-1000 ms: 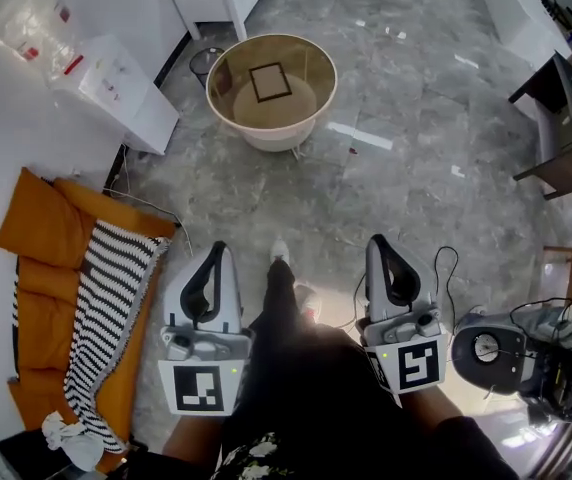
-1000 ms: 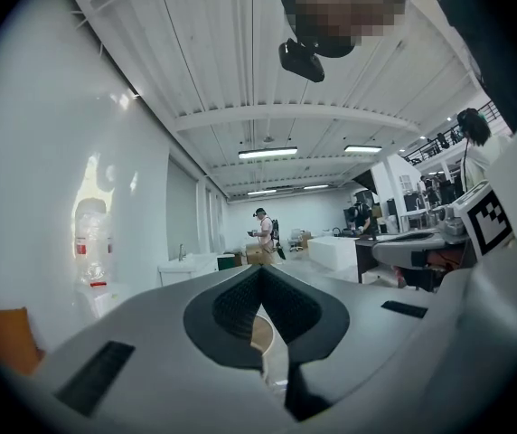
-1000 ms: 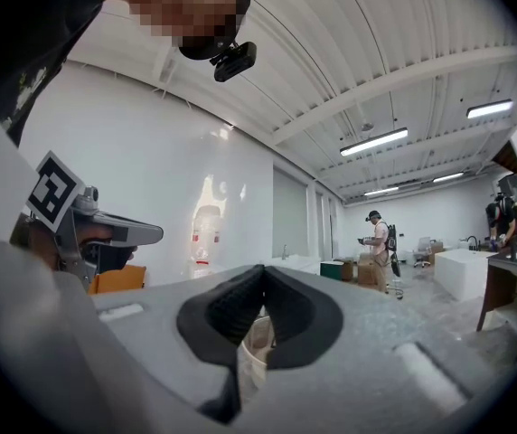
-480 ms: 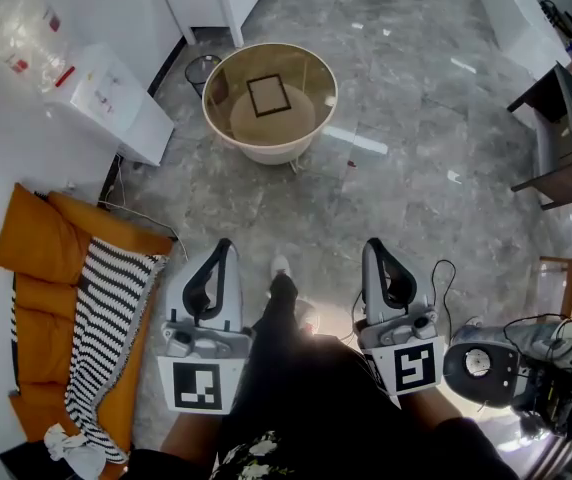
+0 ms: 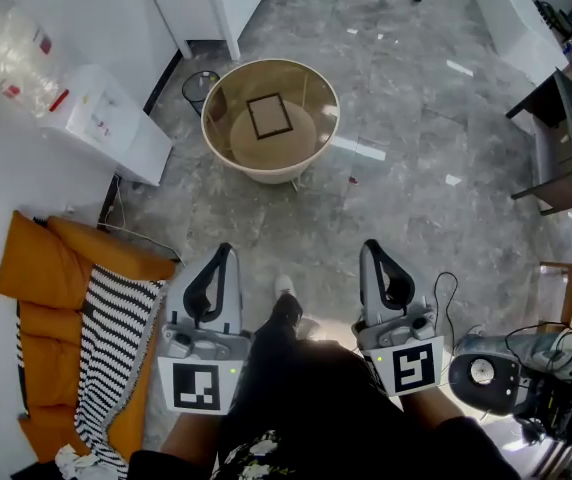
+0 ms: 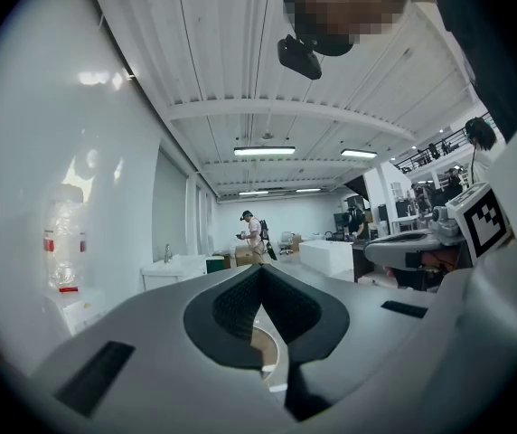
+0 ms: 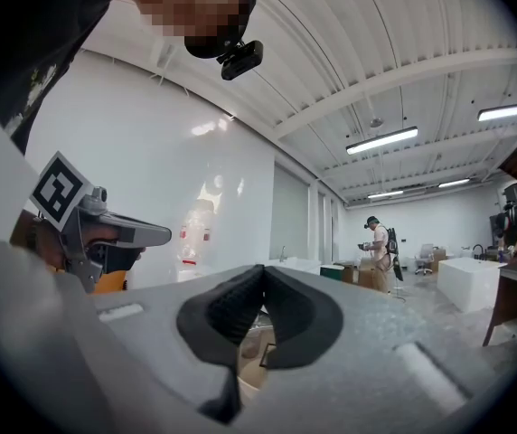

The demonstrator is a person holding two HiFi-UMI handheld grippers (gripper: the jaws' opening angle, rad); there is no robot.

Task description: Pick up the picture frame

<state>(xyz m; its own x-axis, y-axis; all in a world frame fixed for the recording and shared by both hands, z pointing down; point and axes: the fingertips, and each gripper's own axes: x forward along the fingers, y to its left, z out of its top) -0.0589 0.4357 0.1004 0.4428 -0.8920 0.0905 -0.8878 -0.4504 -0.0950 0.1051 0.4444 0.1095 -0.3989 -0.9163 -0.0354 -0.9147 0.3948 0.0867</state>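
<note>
While grippers point(image 5: 222, 252) point(image 5: 372, 249) sit closed, the picture frame point(image 5: 269, 116) lies well ahead.

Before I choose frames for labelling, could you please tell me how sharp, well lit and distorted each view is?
Head view: sharp and well lit, the picture frame on the round table crisp, but straight edges bow towards the borders. Left gripper view: strong fisheye with black corners, ceiling lights bright. Right gripper view: same fisheye, plus glare patches on the white wall.

Behind the right hand-held gripper point(image 7: 260, 278), the picture frame point(image 7: 264, 354) is mostly hidden — one corner shows.
</note>
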